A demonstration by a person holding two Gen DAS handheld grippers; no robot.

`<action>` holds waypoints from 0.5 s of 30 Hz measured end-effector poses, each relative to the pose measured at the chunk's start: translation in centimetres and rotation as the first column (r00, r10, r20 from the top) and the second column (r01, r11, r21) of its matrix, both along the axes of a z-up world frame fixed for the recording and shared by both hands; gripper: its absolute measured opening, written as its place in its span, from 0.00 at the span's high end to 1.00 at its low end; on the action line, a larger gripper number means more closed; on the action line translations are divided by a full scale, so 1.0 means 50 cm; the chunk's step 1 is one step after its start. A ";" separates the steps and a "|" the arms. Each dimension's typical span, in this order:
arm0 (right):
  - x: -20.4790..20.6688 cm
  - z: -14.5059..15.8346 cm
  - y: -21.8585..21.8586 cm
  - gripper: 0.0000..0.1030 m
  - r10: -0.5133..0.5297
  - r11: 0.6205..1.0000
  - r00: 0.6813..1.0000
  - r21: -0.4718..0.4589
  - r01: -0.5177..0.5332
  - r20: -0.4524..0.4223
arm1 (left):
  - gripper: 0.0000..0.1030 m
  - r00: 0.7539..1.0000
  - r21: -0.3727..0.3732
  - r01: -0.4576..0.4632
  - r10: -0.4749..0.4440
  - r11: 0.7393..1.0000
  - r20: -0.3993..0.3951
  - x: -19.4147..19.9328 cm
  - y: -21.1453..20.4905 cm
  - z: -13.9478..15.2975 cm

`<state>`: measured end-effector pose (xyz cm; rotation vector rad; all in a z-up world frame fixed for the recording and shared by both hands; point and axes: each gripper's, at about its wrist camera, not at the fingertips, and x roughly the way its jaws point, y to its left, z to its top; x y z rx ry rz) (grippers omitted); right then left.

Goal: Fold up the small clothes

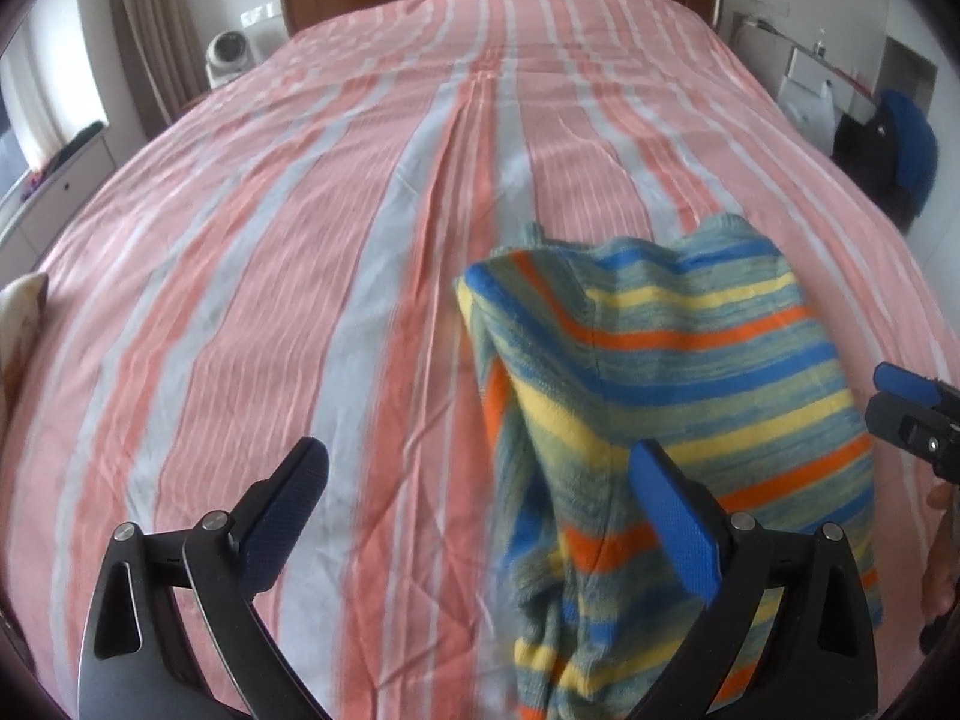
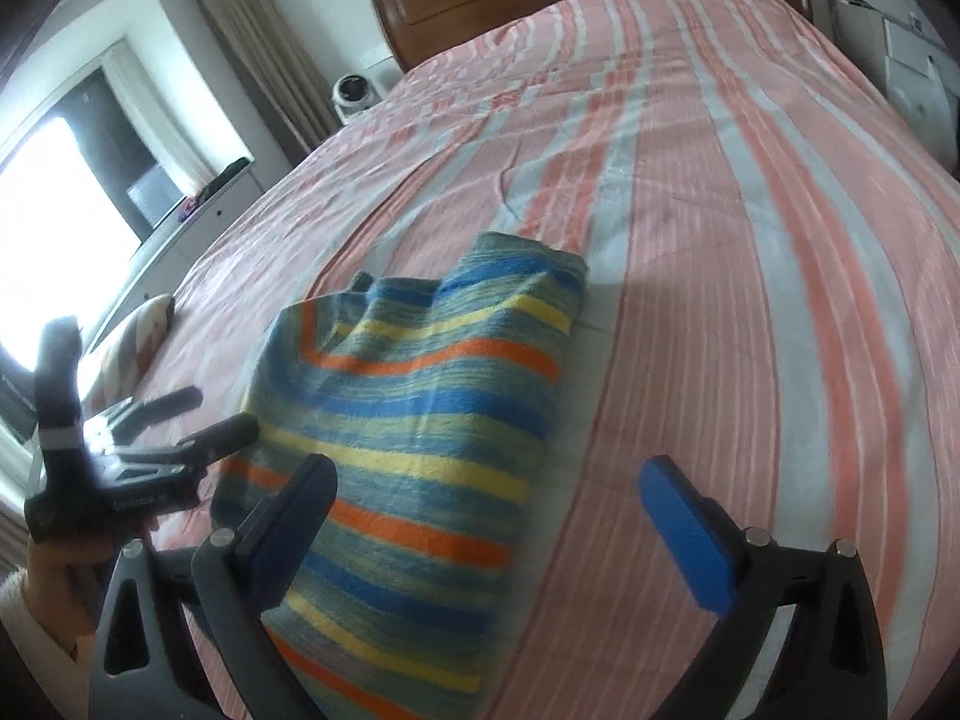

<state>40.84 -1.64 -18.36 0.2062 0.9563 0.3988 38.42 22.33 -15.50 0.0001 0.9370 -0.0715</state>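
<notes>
Lying folded into a rough rectangle on the striped bed [image 1: 300, 228], near its foot: the striped garment [image 2: 420, 420], far corner humped and untidy. Flanked by left claw [image 1: 480, 516] and right claw [image 2: 486, 516], both spread wide, gripping nothing. Judged nearly done; perhaps only smoothing or one last fold left.
</notes>
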 end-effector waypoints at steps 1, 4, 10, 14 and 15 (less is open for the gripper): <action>0.002 0.000 -0.007 0.02 -0.010 1.000 1.000 0.010 0.010 -0.004 | 0.02 1.000 -0.015 0.007 -0.007 1.000 -0.005 0.001 -0.002 -0.002; 0.018 -0.008 -0.022 0.03 -0.031 0.995 0.999 0.090 0.034 -0.035 | 0.02 0.991 -0.145 0.082 -0.095 0.986 -0.090 0.028 -0.008 -0.029; 0.079 -0.074 0.014 0.48 0.015 0.976 0.976 0.214 0.033 -0.217 | 0.27 0.983 -0.261 0.068 -0.109 0.963 -0.146 0.061 -0.001 -0.059; 0.039 -0.027 0.117 0.77 0.014 0.992 0.999 -0.128 -0.020 -0.047 | 0.85 0.990 -0.192 0.087 -0.107 0.977 -0.094 0.043 -0.035 -0.038; 0.023 -0.010 0.140 0.78 0.025 0.981 1.000 -0.192 -0.024 0.004 | 0.86 0.992 -0.161 0.102 -0.113 0.982 -0.062 0.031 -0.046 -0.022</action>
